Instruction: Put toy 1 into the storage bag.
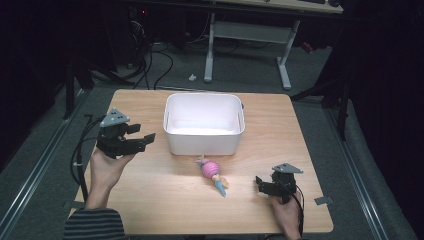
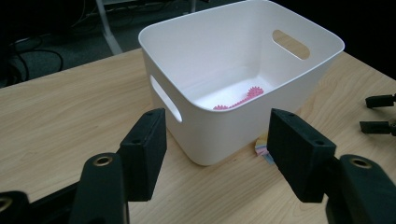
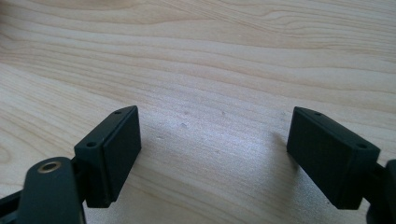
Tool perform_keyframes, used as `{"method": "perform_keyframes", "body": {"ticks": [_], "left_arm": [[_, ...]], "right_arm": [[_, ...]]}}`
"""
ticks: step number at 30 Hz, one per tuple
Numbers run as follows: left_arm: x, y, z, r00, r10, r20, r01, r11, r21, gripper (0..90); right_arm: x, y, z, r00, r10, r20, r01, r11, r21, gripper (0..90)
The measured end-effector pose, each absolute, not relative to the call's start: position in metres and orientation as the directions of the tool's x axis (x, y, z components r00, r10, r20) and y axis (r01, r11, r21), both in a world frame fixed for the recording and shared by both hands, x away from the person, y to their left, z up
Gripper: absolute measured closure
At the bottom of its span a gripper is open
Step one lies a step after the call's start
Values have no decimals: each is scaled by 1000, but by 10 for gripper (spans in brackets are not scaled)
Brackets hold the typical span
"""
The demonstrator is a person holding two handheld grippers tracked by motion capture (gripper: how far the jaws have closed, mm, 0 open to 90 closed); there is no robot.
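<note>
A white plastic bin (image 1: 202, 142) stands at the middle of the wooden table (image 1: 150, 195). In the left gripper view, something pink with a toothed edge (image 2: 243, 99) lies on the floor of the bin (image 2: 224, 51). A small pink and blue toy (image 1: 214, 175) lies on the table just in front of the bin. My left gripper (image 1: 142, 133) is held off the table to the left of the bin, open and empty, with its jaws (image 2: 217, 140) pointing at the bin's near corner. My right gripper (image 1: 260, 184) rests low at the front right, to the right of the toy, open (image 3: 215, 135) over bare wood.
The table's edges lie close around the work area, with grey floor, metal rails and black cables (image 1: 155, 65) beyond. A white desk frame (image 1: 250, 35) stands behind the table. Bare wood stretches to the left of and in front of the bin.
</note>
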State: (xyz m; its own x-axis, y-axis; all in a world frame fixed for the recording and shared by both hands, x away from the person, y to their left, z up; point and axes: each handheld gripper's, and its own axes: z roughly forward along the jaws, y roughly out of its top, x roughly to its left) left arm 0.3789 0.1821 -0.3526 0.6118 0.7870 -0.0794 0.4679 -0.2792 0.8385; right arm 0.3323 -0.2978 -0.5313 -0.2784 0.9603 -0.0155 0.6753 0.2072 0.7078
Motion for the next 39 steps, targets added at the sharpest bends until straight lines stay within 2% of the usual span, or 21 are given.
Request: {"method": "perform_keyframes", "body": {"ticks": [25,32,39], "left_arm": [[350,207,-399,560,818,-133,517,-219,828,381],[355,199,-421,549,824,-142,570,-244,784,378],[354,192,-437,549,826,-125,577,-267,772,376]], "right_arm": [[333,-297,-531,-271,962,-14,676,200,709,185],[333,-297,-531,-272,962,-14,676,202,709,187],[332,-297,-531,-273,962,-14,675,202,709,188]]}}
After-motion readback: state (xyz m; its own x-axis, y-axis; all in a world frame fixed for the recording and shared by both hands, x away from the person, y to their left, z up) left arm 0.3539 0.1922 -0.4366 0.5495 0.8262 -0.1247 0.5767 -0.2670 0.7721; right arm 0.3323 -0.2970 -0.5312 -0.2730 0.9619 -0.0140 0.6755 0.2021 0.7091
